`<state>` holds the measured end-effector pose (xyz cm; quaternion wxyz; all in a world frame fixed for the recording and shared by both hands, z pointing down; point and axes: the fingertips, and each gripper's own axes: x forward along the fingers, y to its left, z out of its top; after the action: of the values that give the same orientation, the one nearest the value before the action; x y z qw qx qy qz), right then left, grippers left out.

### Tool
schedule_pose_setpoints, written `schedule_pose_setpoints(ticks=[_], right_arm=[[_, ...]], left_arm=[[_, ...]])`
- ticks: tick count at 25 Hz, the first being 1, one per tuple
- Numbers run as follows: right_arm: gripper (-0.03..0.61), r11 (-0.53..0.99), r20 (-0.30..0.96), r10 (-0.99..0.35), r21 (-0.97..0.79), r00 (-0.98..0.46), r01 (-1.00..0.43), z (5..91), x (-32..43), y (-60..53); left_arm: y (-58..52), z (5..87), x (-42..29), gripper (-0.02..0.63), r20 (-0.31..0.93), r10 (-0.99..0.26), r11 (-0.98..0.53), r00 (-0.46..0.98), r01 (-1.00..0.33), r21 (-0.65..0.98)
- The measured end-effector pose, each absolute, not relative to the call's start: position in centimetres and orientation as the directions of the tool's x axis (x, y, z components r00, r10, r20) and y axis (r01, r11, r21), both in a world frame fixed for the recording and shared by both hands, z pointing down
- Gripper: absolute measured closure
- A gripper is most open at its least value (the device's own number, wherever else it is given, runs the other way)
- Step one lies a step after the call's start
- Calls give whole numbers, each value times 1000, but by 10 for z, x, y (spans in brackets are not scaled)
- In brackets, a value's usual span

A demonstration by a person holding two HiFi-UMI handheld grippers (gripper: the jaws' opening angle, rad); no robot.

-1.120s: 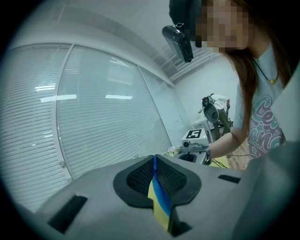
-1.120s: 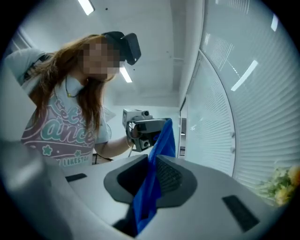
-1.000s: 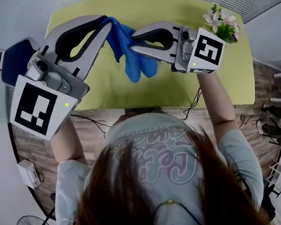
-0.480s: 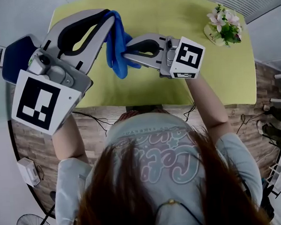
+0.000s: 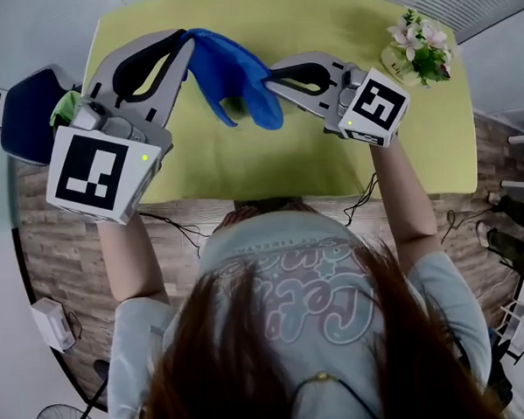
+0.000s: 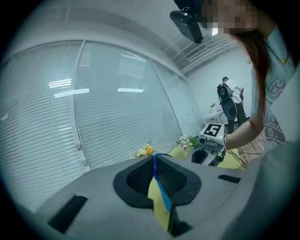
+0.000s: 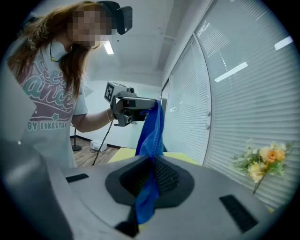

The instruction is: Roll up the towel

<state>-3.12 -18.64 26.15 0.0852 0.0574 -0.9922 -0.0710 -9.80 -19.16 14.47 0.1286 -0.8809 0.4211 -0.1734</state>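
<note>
Hanging over the yellow-green table (image 5: 329, 148), the blue towel (image 5: 233, 74) stretches from one gripper to the other. The left gripper (image 5: 181, 42) pinches one edge, with its jaws pressed tight on the thin cloth. The right gripper (image 5: 272, 76) pinches the other end. Its jaws have just been closing, and the towel is squeezed between them. The cloth sags in a loose fold in the middle. A little bunch of flowers (image 5: 420, 45) stands near the table's right corner, well apart from the towel.

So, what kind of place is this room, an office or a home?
Probably an office or studio room: white window blinds cover one wall, a yellow-green table holds a small flower pot, and cables lie on the wood-pattern floor.
</note>
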Motion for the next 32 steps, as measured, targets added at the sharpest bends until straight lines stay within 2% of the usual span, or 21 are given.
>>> schedule_pose_setpoints(ticks=[5,13,18,21,23,26,29,32], right_arm=[[552,948,256,-290,209,-922,-240,268,-6,-228],[551,895,398,-411,347,-820,-280,251,-8,-311],[551,794,358,-532,525,-767,-305,210,-6,-360],[552,756,295,-523,594,-799,-276,196,-2,-348],[555,762,291,-494,598,-820,-247,214,3,-330],[555,781,379,-467,601,-799,-171,281,13,-306],[557,807,491,-414,588,-766,-59,358,24,-268],[555,860,576,-323,509,-751,21,408,35,-221]], left_arm=[[-214,175,-107,592,259,-781,-624,568,-691,-366],[-287,178,-120,592,343,-772,-636,535,-666,-390],[-319,130,-118,592,298,-804,-592,515,-650,-476],[-298,123,-111,592,265,-779,-612,568,-596,-520],[-271,152,-106,592,306,-723,-674,619,-536,-509],[-229,239,-94,592,460,-594,-798,660,-414,-438],[-184,329,-76,592,620,-411,-912,668,-300,-281],[-143,378,-68,592,702,-246,-966,669,-229,-120]])
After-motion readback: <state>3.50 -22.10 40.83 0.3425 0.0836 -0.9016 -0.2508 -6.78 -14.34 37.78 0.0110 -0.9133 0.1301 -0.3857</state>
